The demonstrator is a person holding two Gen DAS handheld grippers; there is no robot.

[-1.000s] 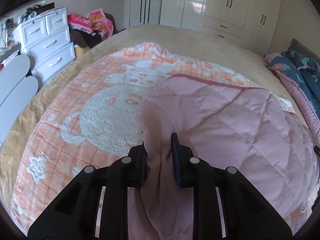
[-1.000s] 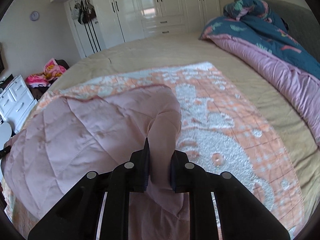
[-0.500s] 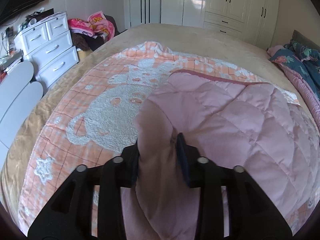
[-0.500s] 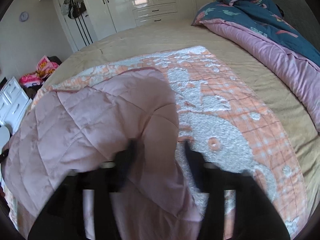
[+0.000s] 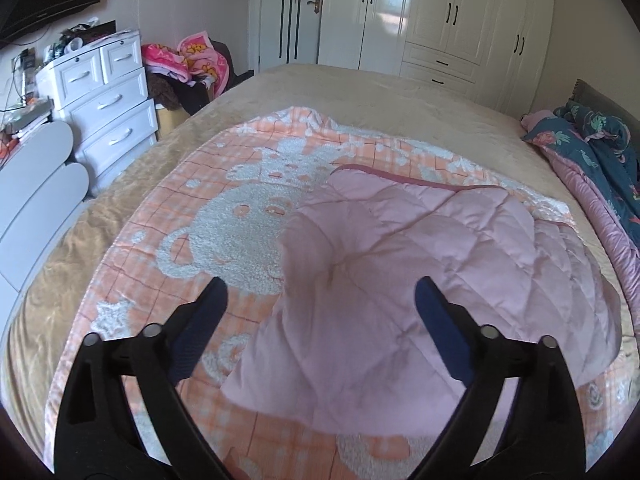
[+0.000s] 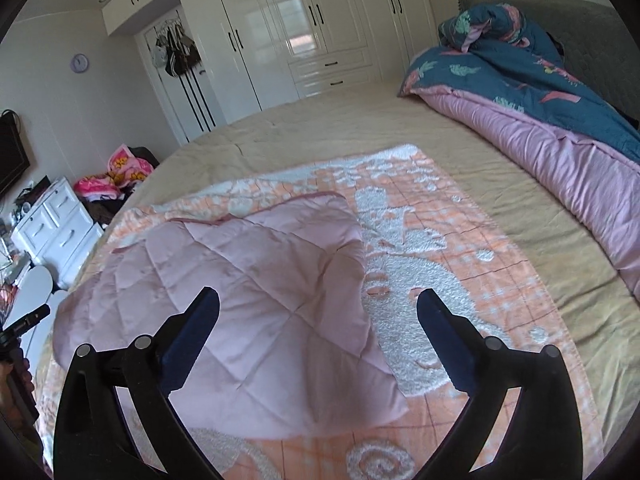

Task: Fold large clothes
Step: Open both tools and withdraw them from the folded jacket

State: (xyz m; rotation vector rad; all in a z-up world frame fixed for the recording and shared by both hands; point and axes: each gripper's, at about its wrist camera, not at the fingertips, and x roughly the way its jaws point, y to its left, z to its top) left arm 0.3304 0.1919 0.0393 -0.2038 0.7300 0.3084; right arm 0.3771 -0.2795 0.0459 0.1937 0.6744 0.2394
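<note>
The left gripper and the right gripper both stand spread wide with nothing between their jaws, above the near edge of the pink quilted garment. The garment lies on an orange-and-white blanket on the bed. At 2 o'clock in the right wrist view lies a blue and pink duvet.

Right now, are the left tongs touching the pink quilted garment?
Apart. The left wrist view shows the left tongs spread wide, above the pink quilted garment lying loose on the orange blanket.
</note>
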